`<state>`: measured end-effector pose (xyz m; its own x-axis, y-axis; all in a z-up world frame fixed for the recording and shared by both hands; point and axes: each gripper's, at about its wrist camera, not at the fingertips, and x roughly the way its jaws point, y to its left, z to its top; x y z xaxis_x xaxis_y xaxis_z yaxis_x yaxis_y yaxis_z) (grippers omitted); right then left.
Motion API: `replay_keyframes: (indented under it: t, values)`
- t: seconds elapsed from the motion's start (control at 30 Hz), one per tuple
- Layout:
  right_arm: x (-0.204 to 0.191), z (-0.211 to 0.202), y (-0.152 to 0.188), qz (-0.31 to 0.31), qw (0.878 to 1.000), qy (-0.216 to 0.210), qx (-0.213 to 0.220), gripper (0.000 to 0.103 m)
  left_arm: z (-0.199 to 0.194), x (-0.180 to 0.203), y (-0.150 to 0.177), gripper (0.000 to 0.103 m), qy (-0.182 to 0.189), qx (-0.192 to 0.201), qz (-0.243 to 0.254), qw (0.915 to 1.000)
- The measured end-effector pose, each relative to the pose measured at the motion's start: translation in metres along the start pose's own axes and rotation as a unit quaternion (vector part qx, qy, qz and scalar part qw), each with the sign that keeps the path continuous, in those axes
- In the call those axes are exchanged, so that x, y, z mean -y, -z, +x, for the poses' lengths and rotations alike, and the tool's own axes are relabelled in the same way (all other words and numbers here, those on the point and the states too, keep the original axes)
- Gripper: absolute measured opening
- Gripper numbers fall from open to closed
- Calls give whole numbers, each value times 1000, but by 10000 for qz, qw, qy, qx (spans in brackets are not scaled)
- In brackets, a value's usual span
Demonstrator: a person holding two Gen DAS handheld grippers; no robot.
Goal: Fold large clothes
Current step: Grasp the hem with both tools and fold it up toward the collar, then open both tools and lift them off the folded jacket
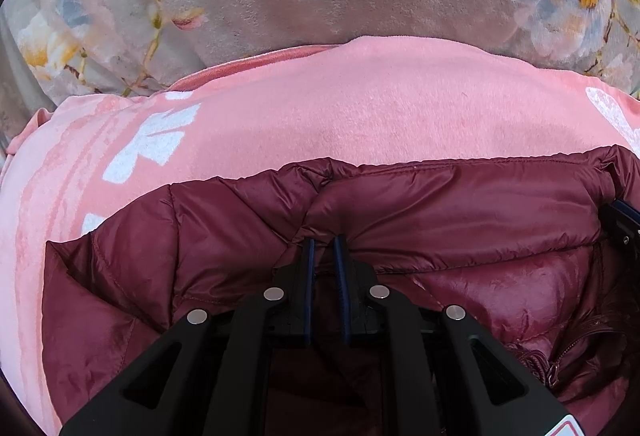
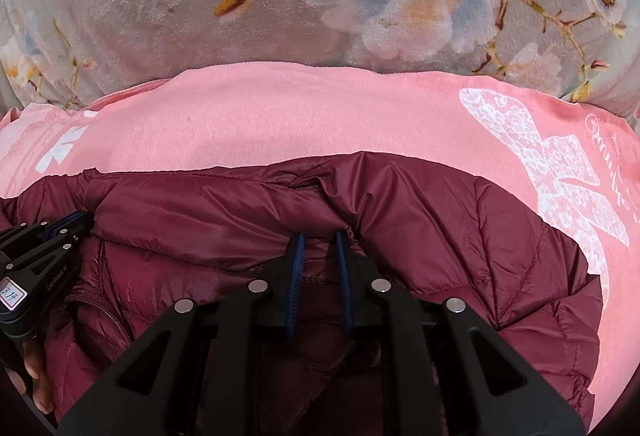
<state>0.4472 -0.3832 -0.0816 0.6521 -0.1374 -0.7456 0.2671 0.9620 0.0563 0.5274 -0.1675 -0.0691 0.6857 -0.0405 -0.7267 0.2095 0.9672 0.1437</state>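
- Between the blue pads of the left claw [image 1: 324, 242] sits a pinched ridge of the maroon puffer jacket [image 1: 460, 207]; the pads are drawn close together, with only that narrow fold of shell fabric between them.
- Right claw [image 2: 318, 238] shows the same state in its own view: blue ribbed pads nearly together, nipping a bunched fold near the jacket's upper hem.
- Both claws grip the same top edge of the jacket, side by side; the left claw [image 2: 68, 222] shows at the left rim of the right wrist view, and a black corner of the right claw [image 1: 622, 224] shows at the right rim of the left wrist view.
- Jacket: glossy, thin quilted nylon with diagonal stitch lines, puffy and creased, with a zipper [image 1: 552, 368] below and right of the left claw.
- Just ahead of both claws, under the jacket, lies a pink fleece blanket [image 2: 280, 107], soft and matte, printed with white butterfly shapes [image 2: 560, 175].
- Farther ahead lies a grey plush blanket [image 2: 120, 15] with large pale flowers and yellow centres.
- Each claw's black linkage arms, with silver pivot pins, point forward and down at the fabric.
- Fingertips of the person's hand [image 2: 34, 368] wrap the left tool's handle, at the lower left of the right wrist view.
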Motion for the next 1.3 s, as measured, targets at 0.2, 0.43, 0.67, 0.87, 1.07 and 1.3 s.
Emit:
replay_keyframes:
  t: [0.2,0.43,0.67,0.87,1.07,1.3]
  values:
    - [-2,0,1,-75,10000,35,-14,16,1,3,0,13,-97,-6,87,9999]
    - [-2,1,0,-139,9999,69,-34,16,2,8,0,12,-258,-12,220,9994]
    - [-3,1,0,-136,9999,67,-41,16,3,10,0,12,-334,-22,280,9990]
    - [4,2,-1,80,9999,-143,-56,16,2,12,1,12,-359,-29,307,9989]
    - [8,-36,8,322,9995,-33,-65,20,-26,-4,12,24,-491,-94,97,9987]
    - [47,-228,126,-69,9970,-504,575,71,-159,-74,115,76,121,276,101,9995]
